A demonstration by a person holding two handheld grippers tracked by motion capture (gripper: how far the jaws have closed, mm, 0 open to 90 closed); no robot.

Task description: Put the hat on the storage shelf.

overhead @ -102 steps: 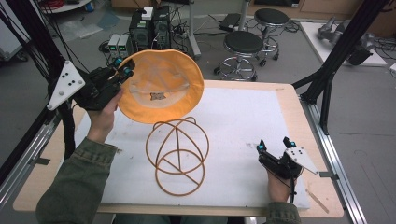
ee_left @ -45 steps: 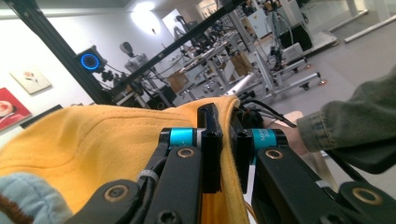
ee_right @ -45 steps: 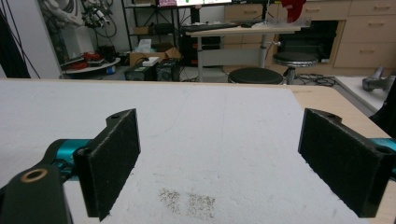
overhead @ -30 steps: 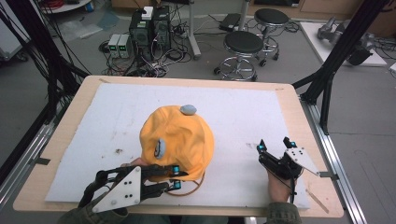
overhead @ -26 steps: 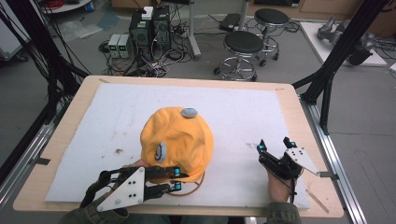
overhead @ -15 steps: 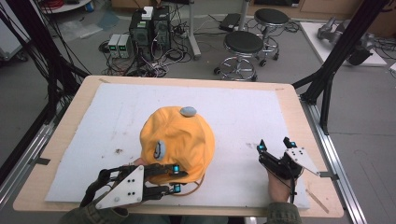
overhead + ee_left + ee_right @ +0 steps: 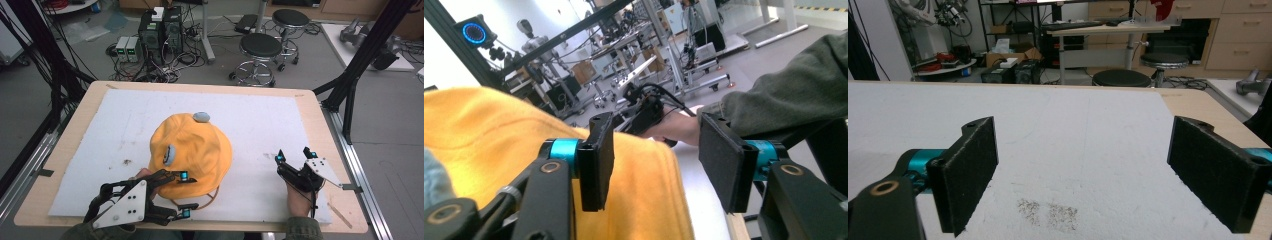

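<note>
**Desk:** So, what's the surface like on your end?

**Operator:** I'm looking at a wooden table (image 7: 325, 130) covered by a white mat (image 7: 125, 120), with a faint dark smudge on the mat's left part. Behind the far edge I see computer boxes (image 7: 160, 30), a tangle of cables and two black stools (image 7: 261, 47). Black frame posts stand at both sides.

**Desk:** Any room to move?

**Operator:** Plenty. I have bare mat to the left, behind and to the right of the orange hat (image 7: 192, 152). My near edge is tight: both grippers sit close to it.

**Desk:** Where's the hat exactly?

**Operator:** Around the middle of the mat, a bit toward me, draped over a wire stand (image 7: 212, 197) whose hoop peeks out under the brim. It has a grey button on top.

**Desk:** And the tools?

**Operator:** My left gripper (image 7: 184, 195) has just been opening; its jaws stand apart at the hat's near brim, one pad against the fabric, the other clear of it, so the hat is released. My right gripper (image 7: 295, 156) rests on the mat well right of the hat, jaws spread wide, nothing between them.
</note>
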